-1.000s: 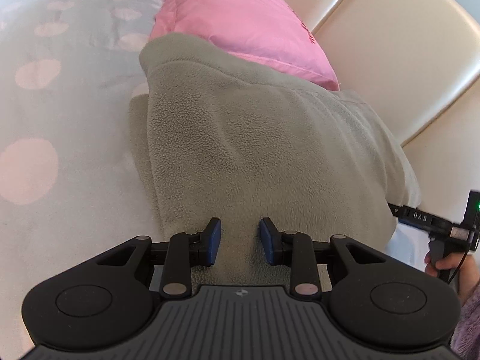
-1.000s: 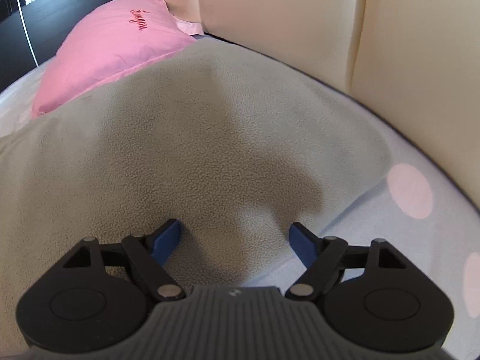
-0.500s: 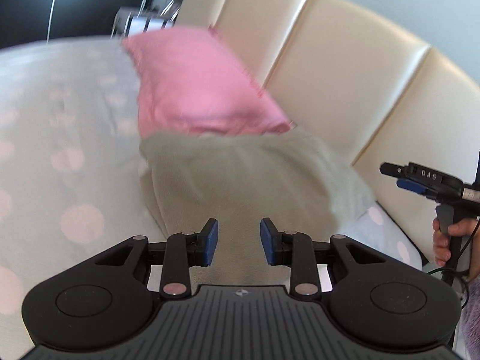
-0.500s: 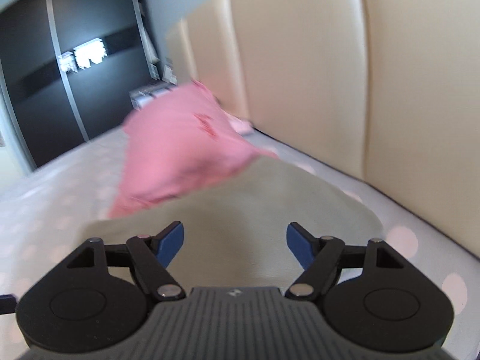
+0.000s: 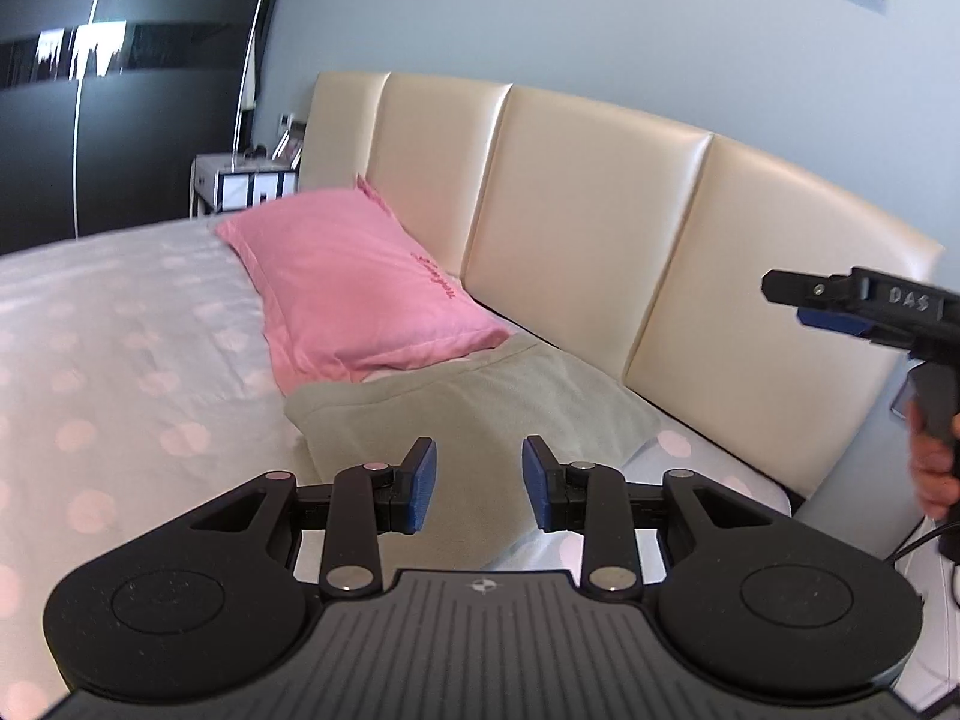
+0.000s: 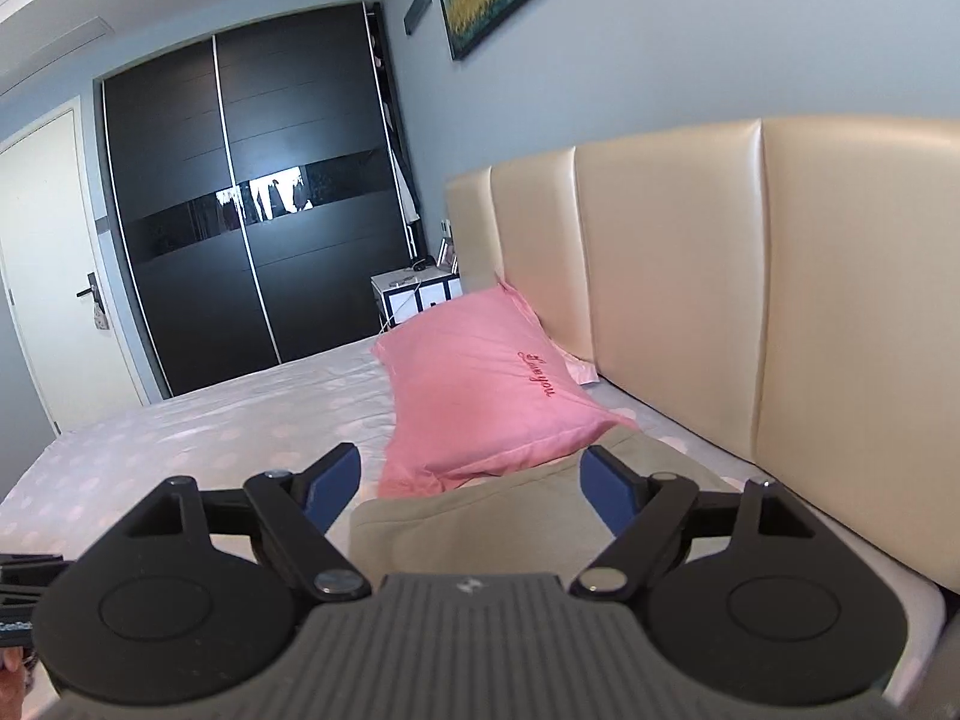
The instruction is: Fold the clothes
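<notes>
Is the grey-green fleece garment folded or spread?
Folded: the grey-green fleece garment lies as a compact layered rectangle on the dotted bedsheet, doubled edges showing.

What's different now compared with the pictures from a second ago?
Both grippers have lifted up and back from the grey fleece garment, so the headboard and wardrobe now show. The left gripper has just been opening a little; the right gripper is wide open. Neither has anything between its fingers. The garment remains folded on the bed beside the pink pillow.
</notes>
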Tool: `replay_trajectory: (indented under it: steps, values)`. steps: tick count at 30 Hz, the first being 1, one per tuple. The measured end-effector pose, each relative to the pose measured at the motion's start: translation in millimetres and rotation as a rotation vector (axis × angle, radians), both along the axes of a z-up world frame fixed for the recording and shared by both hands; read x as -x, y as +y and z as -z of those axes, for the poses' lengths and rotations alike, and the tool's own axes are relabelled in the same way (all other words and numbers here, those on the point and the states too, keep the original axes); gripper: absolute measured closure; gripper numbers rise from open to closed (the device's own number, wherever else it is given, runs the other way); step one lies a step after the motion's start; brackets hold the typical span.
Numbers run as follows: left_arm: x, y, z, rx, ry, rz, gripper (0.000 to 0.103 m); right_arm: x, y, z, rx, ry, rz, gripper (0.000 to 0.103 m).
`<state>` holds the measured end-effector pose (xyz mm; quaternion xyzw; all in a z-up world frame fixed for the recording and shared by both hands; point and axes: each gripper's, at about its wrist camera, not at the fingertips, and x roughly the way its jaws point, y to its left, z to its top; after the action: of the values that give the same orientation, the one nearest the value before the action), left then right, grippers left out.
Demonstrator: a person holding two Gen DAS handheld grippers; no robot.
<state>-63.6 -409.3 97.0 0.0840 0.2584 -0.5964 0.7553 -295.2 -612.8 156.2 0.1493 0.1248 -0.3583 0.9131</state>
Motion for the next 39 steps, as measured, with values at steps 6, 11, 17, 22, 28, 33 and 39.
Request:
replay_trajectory:
  steps: [6,11,17,22,28,33,39]
  values:
    - [28,40,-25,0.005,-0.055,0.013,0.051,30,53,-20,-0.011,-0.012,-0.044,0.019]
    - [40,63,-33,0.002,-0.059,0.015,0.045,42,85,-27,-0.013,-0.026,-0.101,0.016]
    - [57,76,-20,-0.001,-0.14,-0.025,0.039,53,121,3,0.029,-0.026,-0.035,0.014]
    - [71,85,7,0.002,-0.171,-0.05,0.036,72,146,53,0.007,-0.053,0.029,0.013]
    - [80,85,53,0.018,-0.113,-0.051,0.033,78,162,118,0.023,-0.011,0.154,0.013]
    - [88,82,83,0.017,-0.137,-0.086,0.029,77,162,154,-0.015,-0.009,0.248,0.013]
    - [84,71,109,-0.054,-0.134,-0.116,0.029,66,160,170,-0.078,-0.01,0.259,0.011]
